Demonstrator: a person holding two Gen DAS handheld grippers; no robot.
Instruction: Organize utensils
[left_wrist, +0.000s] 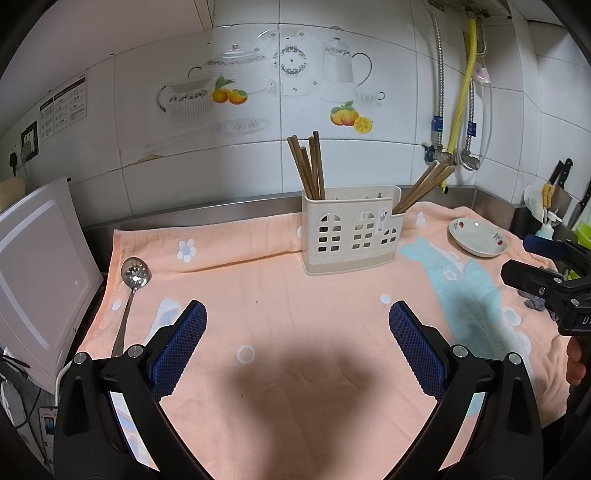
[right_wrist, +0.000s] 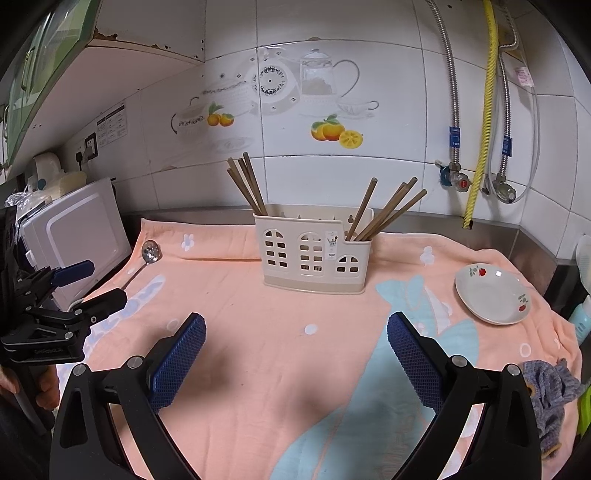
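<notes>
A cream utensil holder (left_wrist: 351, 230) (right_wrist: 314, 254) stands upright at the back of the peach towel (left_wrist: 295, 314) (right_wrist: 277, 332). Brown chopsticks (left_wrist: 308, 166) (right_wrist: 247, 186) stand in its left compartment, and more chopsticks (left_wrist: 424, 188) (right_wrist: 384, 210) lean in its right one. A slotted metal spoon (left_wrist: 133, 284) (right_wrist: 149, 254) lies on the towel's left edge. My left gripper (left_wrist: 297, 332) is open and empty above the towel, near the spoon's handle; it also shows in the right wrist view (right_wrist: 96, 284). My right gripper (right_wrist: 295, 343) is open and empty; it also shows at the right edge of the left wrist view (left_wrist: 528, 258).
A white saucer (left_wrist: 476, 236) (right_wrist: 493, 293) with red flowers sits on the towel at the right. A white appliance (left_wrist: 40, 277) (right_wrist: 81, 232) stands at the left. A grey knitted cloth (right_wrist: 550, 391) lies at the front right. Pipes and valves (right_wrist: 476, 177) run down the tiled wall.
</notes>
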